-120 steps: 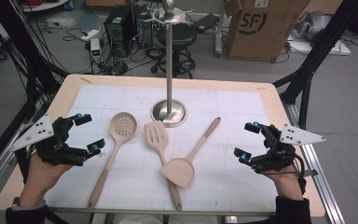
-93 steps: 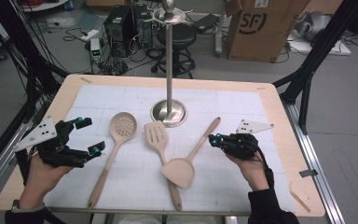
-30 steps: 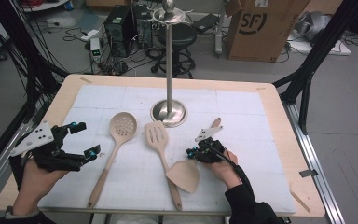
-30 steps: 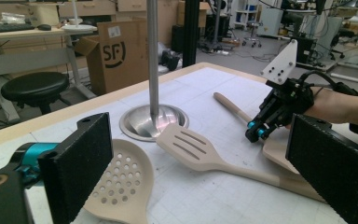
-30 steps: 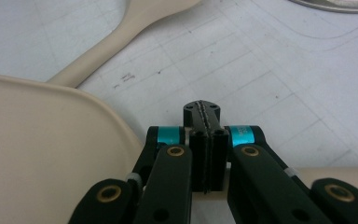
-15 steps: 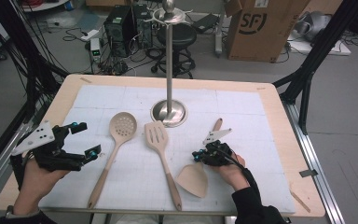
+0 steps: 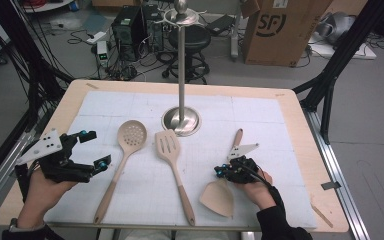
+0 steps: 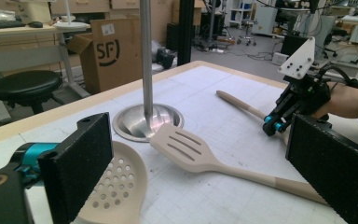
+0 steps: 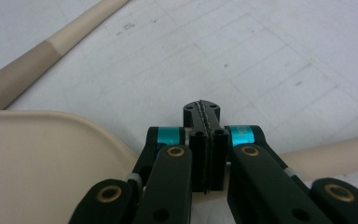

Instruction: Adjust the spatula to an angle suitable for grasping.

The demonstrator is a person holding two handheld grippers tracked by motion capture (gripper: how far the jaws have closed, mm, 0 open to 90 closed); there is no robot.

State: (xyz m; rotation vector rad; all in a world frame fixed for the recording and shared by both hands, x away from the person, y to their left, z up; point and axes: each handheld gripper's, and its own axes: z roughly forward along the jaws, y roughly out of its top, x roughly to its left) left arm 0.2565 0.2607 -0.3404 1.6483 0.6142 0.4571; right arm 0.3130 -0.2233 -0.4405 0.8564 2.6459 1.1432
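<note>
The solid turner (image 7: 220,196) is found at the front right of the desk (image 7: 300,120), its broad blade toward the near edge and its handle running away toward the far right. It lies on the white gridded mat (image 7: 260,120). The right tool (image 7: 228,171) is set over the handle just beyond the blade; in the right gripper view its jaws are seen pressed together, pad against pad, with the blade (image 9: 42,163) just to one side and the handle crossing beneath the linkage. Whether the handle is touched cannot be told.

Just left of it lies the slotted turner (image 7: 172,167), and further left the perforated spoon (image 7: 122,160). Behind them the steel stand (image 7: 181,75) rises from its round base. At the left edge the left tool (image 7: 91,148) is held with its jaws wide apart, nothing between them.
</note>
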